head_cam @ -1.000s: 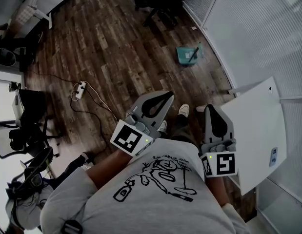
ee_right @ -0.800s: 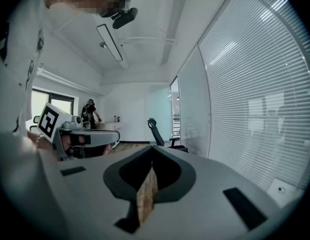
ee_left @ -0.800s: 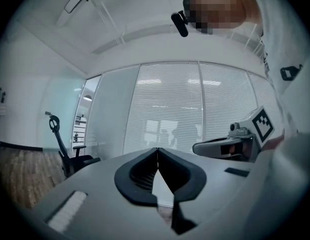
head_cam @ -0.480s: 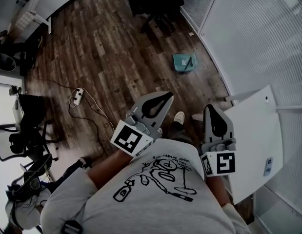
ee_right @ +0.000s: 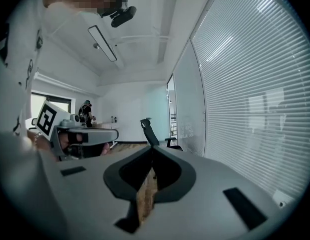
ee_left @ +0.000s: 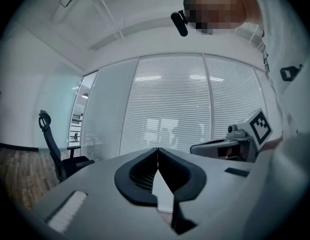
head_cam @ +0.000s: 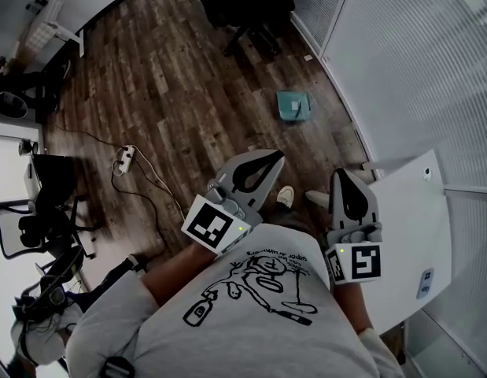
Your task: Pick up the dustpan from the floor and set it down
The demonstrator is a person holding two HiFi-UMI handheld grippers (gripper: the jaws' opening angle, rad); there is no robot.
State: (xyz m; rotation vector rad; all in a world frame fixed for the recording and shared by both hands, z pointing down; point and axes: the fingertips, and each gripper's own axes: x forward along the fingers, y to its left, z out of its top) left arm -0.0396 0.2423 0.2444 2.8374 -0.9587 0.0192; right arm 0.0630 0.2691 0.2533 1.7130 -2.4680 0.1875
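From the head view, the teal, squarish dustpan lies flat on the dark wood-plank floor, near the curved glass wall with slatted blinds and well ahead of both grippers. Whether anything lies in it is too small to tell. The grey plastic left gripper and right gripper point forward at chest height, each with a black-and-white marker cube. A smooth white tabletop sits at the right. A white power strip with its cable lies on the floor at the left, and a black office chair stands further off.

In the left gripper view, the black-lined jaws meet at the tips with nothing between them, facing the blinds.

In the right gripper view, the jaws are likewise pressed together and empty, above the plank floor.
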